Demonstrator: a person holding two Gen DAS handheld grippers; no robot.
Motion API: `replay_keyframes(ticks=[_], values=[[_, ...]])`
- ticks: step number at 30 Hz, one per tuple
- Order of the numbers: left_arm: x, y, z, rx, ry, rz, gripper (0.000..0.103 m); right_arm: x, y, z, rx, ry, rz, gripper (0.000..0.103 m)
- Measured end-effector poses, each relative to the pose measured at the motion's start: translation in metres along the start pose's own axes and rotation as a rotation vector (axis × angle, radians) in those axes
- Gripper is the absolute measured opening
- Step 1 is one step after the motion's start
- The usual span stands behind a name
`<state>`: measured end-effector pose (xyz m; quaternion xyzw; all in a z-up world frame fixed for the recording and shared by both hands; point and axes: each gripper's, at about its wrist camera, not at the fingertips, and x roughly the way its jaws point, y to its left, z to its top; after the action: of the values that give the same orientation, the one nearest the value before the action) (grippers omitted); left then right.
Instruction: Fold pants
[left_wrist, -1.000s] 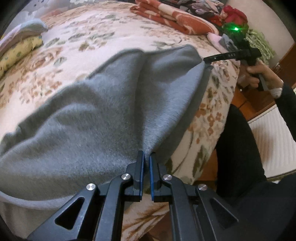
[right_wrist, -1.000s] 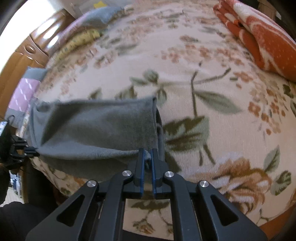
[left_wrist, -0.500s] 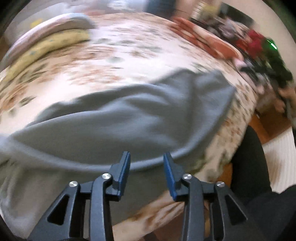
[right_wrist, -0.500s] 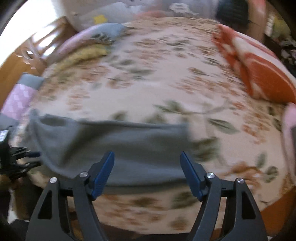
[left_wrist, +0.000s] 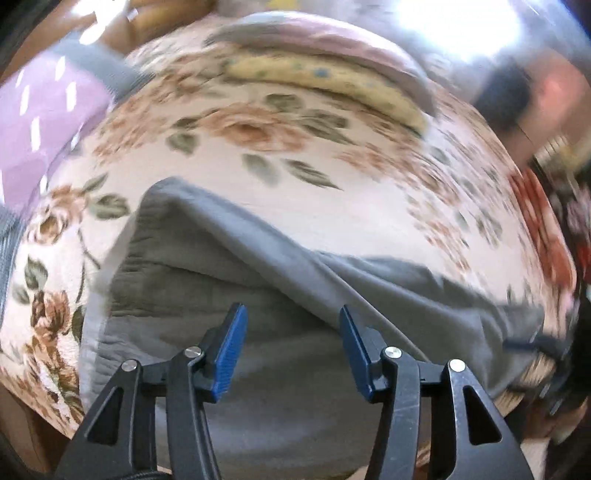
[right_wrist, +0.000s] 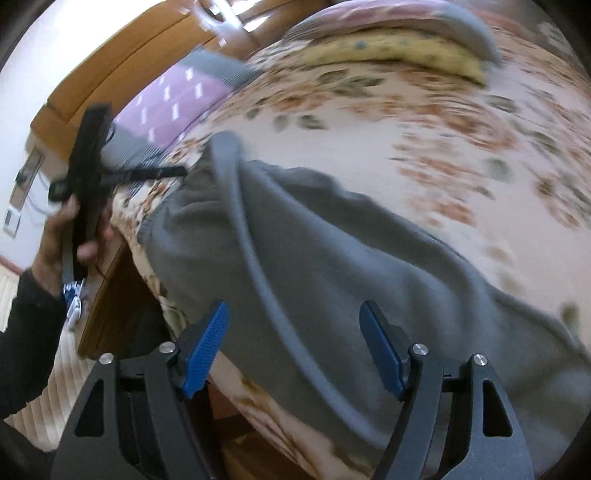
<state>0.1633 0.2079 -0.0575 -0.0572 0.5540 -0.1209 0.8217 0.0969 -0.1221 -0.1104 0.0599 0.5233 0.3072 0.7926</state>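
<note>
Grey pants (left_wrist: 280, 280), doubled over with a raised fold ridge, lie along the near edge of my floral bed (left_wrist: 332, 192). My left gripper (left_wrist: 290, 332) and right gripper (right_wrist: 293, 332) hover over them, jaws spread, empty. Pillows (left_wrist: 325, 74) line the far edge.

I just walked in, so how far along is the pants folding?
Done: the gray pants lie doubled lengthwise on the flowered bedspread, one leg over the other, a raised fold ridge along them. In hand: nothing; the left gripper and right gripper both hover open above the cloth. Left: the crosswise folds, since the pants are one long strip.
</note>
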Motion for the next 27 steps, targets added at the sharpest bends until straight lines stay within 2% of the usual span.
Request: replay_keyframes(ticks=[2, 5, 8, 11, 12, 13, 14, 16, 17, 19, 20, 22, 24, 27], values=[[0.009, 0.014, 0.015, -0.066, 0.012, -0.013, 0.053, 0.019, 0.009, 0.012, -0.018, 0.018, 0.015, 0.074], [0.033, 0.022, 0.034, -0.129, 0.066, 0.016, 0.054, 0.047, 0.021, 0.031, -0.052, 0.054, -0.001, 0.074], [0.063, 0.036, 0.05, -0.195, 0.131, 0.102, 0.054, 0.066, 0.026, 0.039, -0.071, 0.089, -0.005, 0.074], [0.084, 0.048, 0.056, -0.255, 0.134, 0.139, 0.053, 0.083, 0.028, 0.042, -0.076, 0.133, 0.005, 0.074], [0.087, 0.052, 0.056, -0.275, 0.125, 0.128, 0.051, 0.088, 0.031, 0.04, -0.09, 0.144, 0.005, 0.074], [0.087, 0.055, 0.054, -0.298, 0.101, 0.104, 0.035, 0.092, 0.035, 0.04, -0.101, 0.149, 0.0, 0.074], [0.087, 0.056, 0.054, -0.307, 0.085, 0.081, 0.026, 0.095, 0.038, 0.039, -0.113, 0.152, -0.006, 0.074], [0.086, 0.057, 0.051, -0.314, 0.047, 0.033, 0.014, 0.099, 0.047, 0.035, -0.152, 0.146, -0.027, 0.072], [0.081, 0.056, 0.048, -0.306, 0.016, 0.021, 0.012, 0.1, 0.051, 0.033, -0.172, 0.143, -0.035, 0.064], [0.073, 0.056, 0.045, -0.309, -0.02, -0.003, 0.007, 0.11, 0.056, 0.031, -0.195, 0.183, -0.022, 0.011], [0.065, 0.057, 0.042, -0.313, -0.046, -0.019, 0.007, 0.111, 0.057, 0.03, -0.193, 0.19, -0.023, 0.005], [0.045, 0.061, 0.034, -0.324, -0.106, -0.05, 0.006, 0.106, 0.061, 0.029, -0.199, 0.177, -0.022, 0.004], [0.024, 0.066, 0.025, -0.346, -0.169, -0.088, 0.005, 0.091, 0.067, 0.026, -0.208, 0.155, 0.021, 0.004], [-0.004, 0.068, 0.0, -0.359, -0.226, -0.102, 0.005, 0.071, 0.083, 0.019, -0.257, 0.135, 0.057, 0.004]])
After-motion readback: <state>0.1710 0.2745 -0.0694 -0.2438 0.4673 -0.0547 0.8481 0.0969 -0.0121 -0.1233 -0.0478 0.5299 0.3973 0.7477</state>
